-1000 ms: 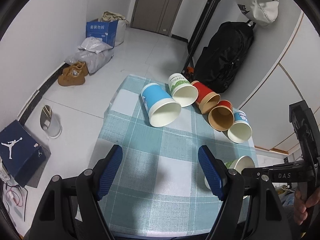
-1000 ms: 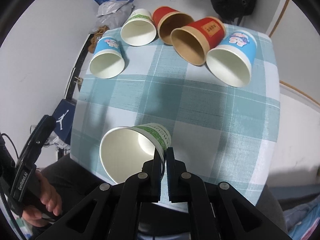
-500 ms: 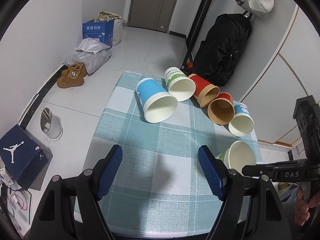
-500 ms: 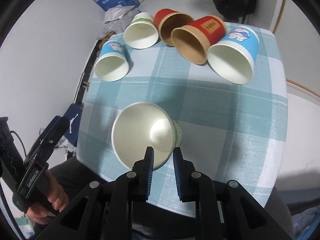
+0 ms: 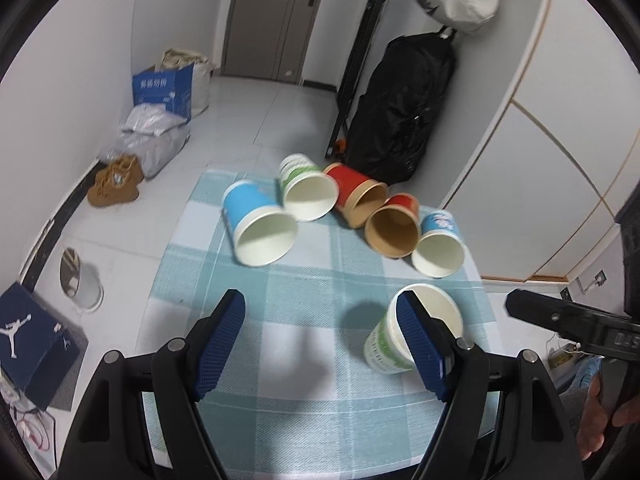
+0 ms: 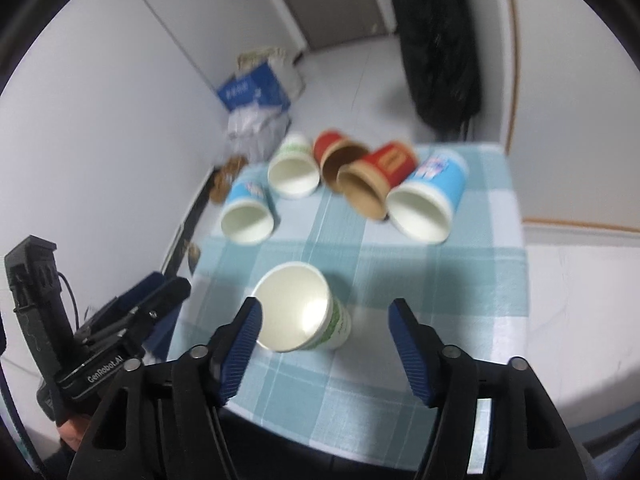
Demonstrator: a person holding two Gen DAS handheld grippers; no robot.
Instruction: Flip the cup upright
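Note:
A white paper cup with green print (image 6: 298,312) stands upright on the blue-checked tablecloth (image 6: 460,280), near its front edge. It also shows in the left wrist view (image 5: 404,332), partly behind a finger. My right gripper (image 6: 326,346) is open and empty, with the cup just ahead of its left finger. My left gripper (image 5: 326,338) is open and empty above the cloth (image 5: 280,320), left of the cup.
Several cups lie on their sides in a row at the far edge: a blue one (image 5: 258,222), a green-print one (image 5: 308,192), two red-brown ones (image 5: 360,196), a small blue one (image 5: 438,244). A black backpack (image 5: 400,112), boxes and shoes are on the floor beyond.
My right gripper turned the green-print cup from lying on its side to upright, opened and let it go, then drew back. My left gripper stayed open and tilted up slightly.

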